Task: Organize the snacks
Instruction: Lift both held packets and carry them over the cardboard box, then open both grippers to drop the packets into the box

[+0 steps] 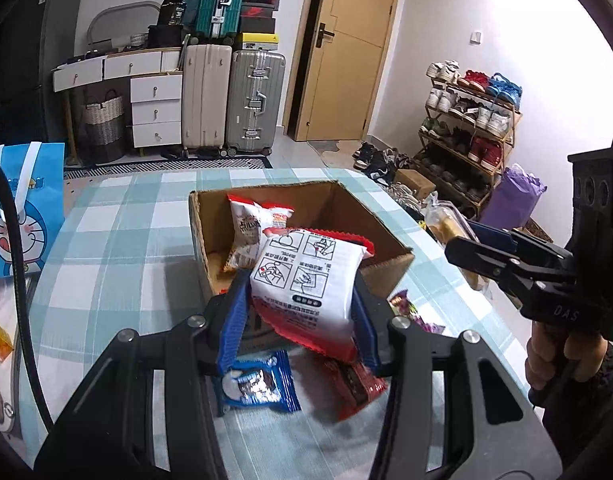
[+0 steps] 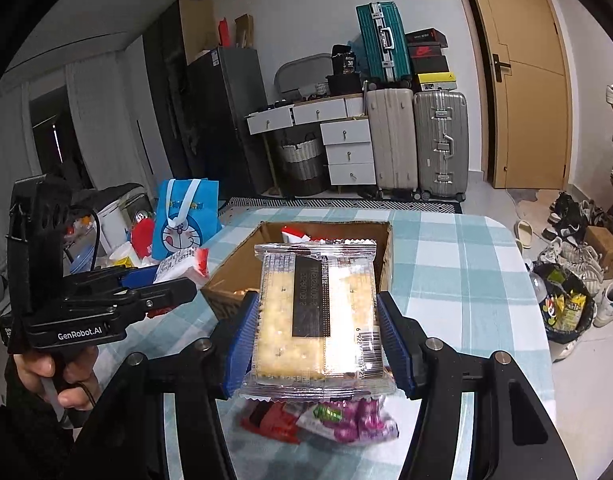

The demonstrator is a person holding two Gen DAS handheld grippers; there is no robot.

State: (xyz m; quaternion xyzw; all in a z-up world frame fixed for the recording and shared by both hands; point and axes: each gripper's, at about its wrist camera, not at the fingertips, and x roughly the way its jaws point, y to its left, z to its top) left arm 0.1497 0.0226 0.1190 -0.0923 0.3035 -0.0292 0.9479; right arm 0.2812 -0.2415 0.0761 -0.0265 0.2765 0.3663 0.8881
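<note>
My left gripper (image 1: 300, 312) is shut on a white and red snack packet (image 1: 306, 280), held above the table just in front of the open cardboard box (image 1: 386, 276). Two small snack bags (image 1: 250, 232) lie inside that box. My right gripper (image 2: 316, 328) is shut on a clear-wrapped cracker pack (image 2: 318, 312), its blue pads (image 2: 242, 336) pressing both sides, also near the box (image 2: 234, 272). A blue packet (image 1: 258, 384) and a red packet (image 1: 354, 388) lie on the checked cloth below the left gripper. Purple candy packs (image 2: 354, 420) lie under the right gripper.
A blue cartoon gift bag (image 1: 22, 208) stands at the table's left. The other hand-held gripper (image 1: 506, 264) shows at the right edge of the left wrist view. Suitcases (image 2: 418, 140), drawers and a shoe rack (image 1: 470, 128) stand beyond the table (image 2: 466, 280).
</note>
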